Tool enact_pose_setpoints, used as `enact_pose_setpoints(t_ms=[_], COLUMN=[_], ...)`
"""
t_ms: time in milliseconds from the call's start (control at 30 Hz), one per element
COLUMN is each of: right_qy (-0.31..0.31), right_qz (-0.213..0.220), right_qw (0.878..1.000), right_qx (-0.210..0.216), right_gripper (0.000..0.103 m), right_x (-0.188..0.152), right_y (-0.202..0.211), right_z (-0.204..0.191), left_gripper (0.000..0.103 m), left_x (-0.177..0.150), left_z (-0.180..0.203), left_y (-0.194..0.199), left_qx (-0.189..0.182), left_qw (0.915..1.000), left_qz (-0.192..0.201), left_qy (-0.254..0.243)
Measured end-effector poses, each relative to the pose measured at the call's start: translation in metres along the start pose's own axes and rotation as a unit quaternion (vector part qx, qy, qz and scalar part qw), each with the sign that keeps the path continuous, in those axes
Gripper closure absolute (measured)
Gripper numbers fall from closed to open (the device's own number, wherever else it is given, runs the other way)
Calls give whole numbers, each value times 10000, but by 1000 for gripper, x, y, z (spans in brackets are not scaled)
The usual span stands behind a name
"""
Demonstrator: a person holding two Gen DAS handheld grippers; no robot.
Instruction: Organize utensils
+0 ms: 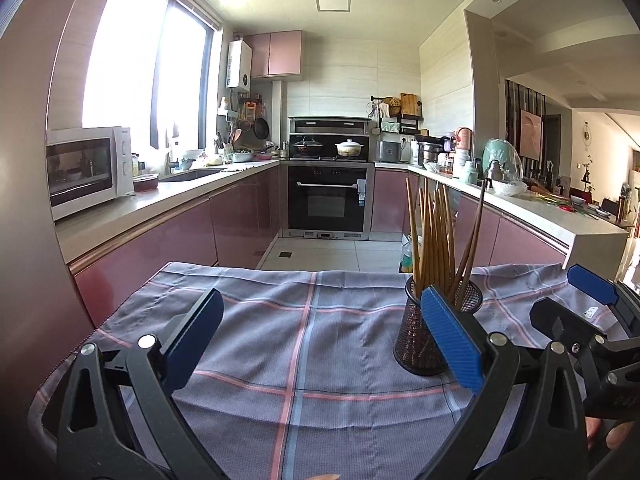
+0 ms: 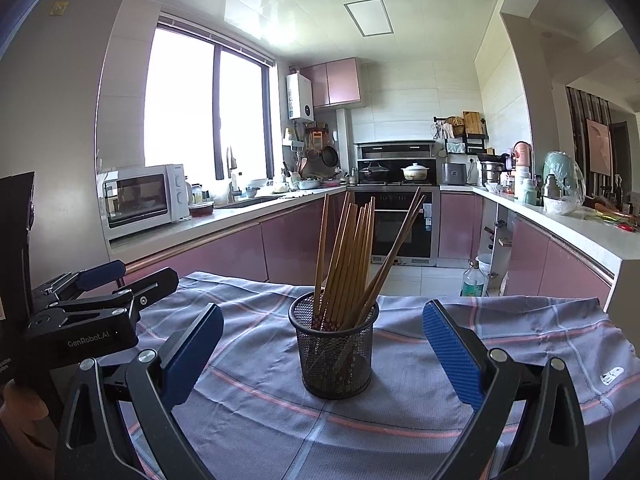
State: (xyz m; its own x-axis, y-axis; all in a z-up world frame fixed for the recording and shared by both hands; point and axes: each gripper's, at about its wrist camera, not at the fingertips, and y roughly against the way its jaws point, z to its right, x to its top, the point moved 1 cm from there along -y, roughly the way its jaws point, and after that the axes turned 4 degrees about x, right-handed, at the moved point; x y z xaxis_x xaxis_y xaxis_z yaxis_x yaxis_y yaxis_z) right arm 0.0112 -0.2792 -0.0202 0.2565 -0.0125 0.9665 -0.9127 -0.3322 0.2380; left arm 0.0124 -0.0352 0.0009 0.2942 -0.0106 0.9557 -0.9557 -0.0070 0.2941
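On the checked cloth (image 1: 304, 332), seen from the left wrist, a mesh holder (image 1: 424, 344) of chopsticks (image 1: 434, 232) is placed just right of the left gripper (image 1: 320, 340), whose jaws are spread wide and empty. From the right wrist, the holder is centred beyond the right gripper (image 2: 322, 354), equally wide, nothing held. The sticks are judged light, stiff, slippery; mid-shaft is advised.

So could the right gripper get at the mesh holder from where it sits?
Probably yes: the right gripper is open, the mesh holder stands upright straight ahead between its fingers, and only bare cloth lies between.
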Motion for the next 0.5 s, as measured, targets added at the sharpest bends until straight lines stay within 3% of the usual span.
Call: enact_pose_setpoints(t_ms=[500], right_qy=[-34], right_qz=[12], right_qw=[10000], right_qx=[31], right_gripper=[7], right_x=[-1], right_y=[-1], right_z=[3], left_gripper=[6], left_x=[1], left_z=[0], left_y=[1], left_qx=[36], left_qw=[10000], left_qz=[24], left_qy=[9])
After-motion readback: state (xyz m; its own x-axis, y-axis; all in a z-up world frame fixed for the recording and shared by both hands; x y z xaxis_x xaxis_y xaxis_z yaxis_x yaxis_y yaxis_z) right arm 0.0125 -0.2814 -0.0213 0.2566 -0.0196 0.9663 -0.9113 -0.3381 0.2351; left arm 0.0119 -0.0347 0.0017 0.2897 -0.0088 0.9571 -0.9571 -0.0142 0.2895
